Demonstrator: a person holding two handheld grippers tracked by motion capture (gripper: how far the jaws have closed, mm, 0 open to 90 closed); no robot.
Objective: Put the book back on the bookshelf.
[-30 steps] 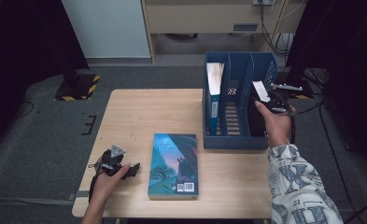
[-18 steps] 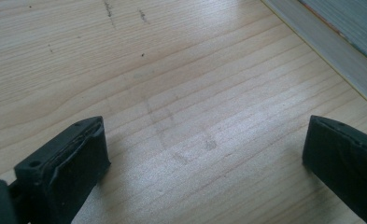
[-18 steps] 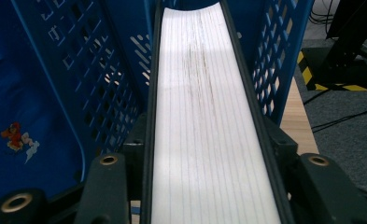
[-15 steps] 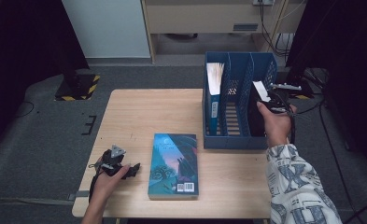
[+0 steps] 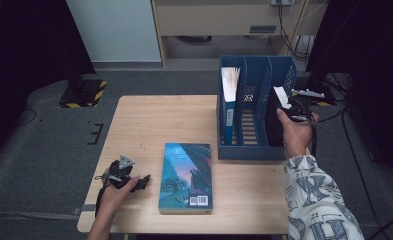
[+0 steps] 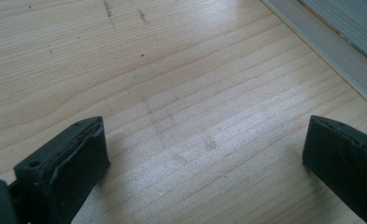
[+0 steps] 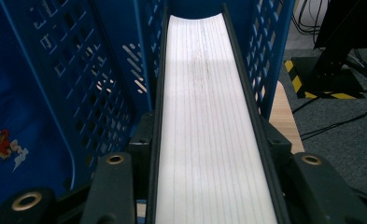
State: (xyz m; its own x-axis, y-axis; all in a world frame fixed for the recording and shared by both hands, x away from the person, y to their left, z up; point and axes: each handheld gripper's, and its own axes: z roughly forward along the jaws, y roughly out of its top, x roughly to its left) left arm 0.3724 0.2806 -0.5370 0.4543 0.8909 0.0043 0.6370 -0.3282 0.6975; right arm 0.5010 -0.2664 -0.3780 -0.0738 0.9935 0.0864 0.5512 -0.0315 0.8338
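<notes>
Book [image 7: 209,121] page edges between tool pads [image 7: 141,140]

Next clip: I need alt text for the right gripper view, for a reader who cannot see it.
The right tongs are closed on a black-covered book, its white page edges facing the camera, standing in a slot of the blue file rack. To the right, past the rack wall, lie a table corner and grey floor with cables.

Black two-jaw left claw [image 5: 143,182] with grey three-cornered top plate, brass-ringed right claw [image 7: 209,154], patterned white sleeve [image 5: 316,200]
</notes>
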